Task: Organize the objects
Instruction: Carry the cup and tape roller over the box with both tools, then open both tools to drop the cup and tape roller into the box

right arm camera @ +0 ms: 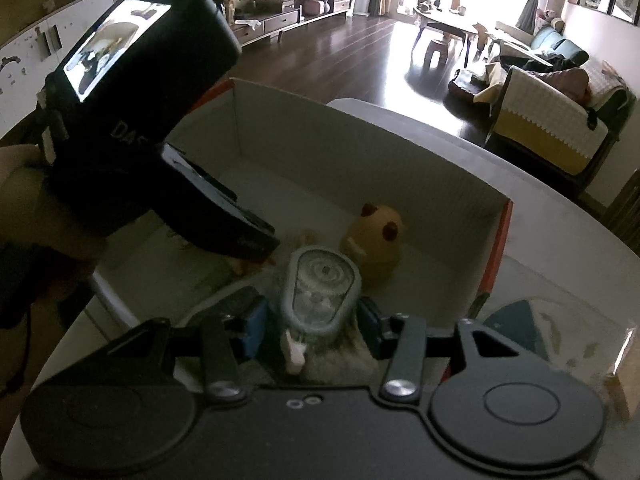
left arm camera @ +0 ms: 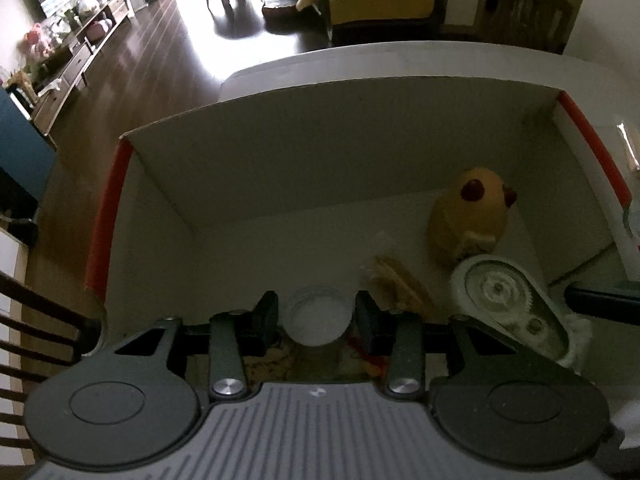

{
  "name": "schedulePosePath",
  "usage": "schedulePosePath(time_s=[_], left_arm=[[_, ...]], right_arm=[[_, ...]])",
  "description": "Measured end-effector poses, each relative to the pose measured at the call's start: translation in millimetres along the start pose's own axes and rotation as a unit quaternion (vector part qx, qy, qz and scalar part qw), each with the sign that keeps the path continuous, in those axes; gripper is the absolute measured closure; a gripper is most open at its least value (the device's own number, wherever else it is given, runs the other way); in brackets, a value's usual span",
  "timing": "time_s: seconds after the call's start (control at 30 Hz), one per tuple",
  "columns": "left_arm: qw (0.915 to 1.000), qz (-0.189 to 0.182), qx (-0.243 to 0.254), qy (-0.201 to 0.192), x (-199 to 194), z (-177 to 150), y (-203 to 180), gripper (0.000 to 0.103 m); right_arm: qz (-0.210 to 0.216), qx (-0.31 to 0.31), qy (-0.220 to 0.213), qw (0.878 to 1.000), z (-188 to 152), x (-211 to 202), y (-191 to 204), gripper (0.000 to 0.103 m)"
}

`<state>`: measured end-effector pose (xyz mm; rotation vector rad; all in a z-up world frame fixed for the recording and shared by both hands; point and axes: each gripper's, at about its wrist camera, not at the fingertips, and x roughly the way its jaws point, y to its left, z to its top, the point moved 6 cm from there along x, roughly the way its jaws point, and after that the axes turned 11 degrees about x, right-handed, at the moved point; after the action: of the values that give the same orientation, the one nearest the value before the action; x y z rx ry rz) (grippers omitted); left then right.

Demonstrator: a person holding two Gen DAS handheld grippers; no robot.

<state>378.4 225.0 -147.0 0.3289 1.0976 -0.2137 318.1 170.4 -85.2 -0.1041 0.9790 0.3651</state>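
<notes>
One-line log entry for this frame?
left gripper: around small clear jar | right gripper: around correction tape | both over box | yellow toy inside

A cardboard box (left arm camera: 360, 128) stands open on a table (right arm camera: 568, 240). Inside, a duck-shaped toy (left arm camera: 468, 216) sits near the far right corner — just in front of it a correction tape dispenser (left arm camera: 516, 304), to that one's left a small wrapped packet (left arm camera: 396, 284), then a round lid (left arm camera: 318, 316) further left.
</notes>
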Motion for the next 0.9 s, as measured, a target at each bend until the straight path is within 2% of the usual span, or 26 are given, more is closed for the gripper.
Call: schedulePosePath(time_s=[0.1,0.17,0.47,0.73,0.9], left_arm=[[0.9999,0.005,-0.002,-0.011,-7,-2,1,0.04],[0.9997,0.009,-0.006,-0.021,-13,-1,2,0.035],[0.9984,0.015,-0.023,-0.049,-41,-8,3,0.035],[0.9961,0.016,-0.037,-0.078,-75,-18,-1,0.035],[0.9937,0.012,-0.049,-0.1,-100,-25,-1,0.03]], right_arm=[[-0.003,0.0,-0.003,1.0,-1,-3,0,0.046],[-0.002,0.002,-0.006,1.0,-1,-7,-1,0.044],[0.002,0.008,-0.025,1.0,-3,-29,-2,0.04],[0.004,0.017,-0.048,0.999,-4,-61,-11,0.031],[0.014,0.014,-0.061,0.998,-7,-84,-14,0.026]])
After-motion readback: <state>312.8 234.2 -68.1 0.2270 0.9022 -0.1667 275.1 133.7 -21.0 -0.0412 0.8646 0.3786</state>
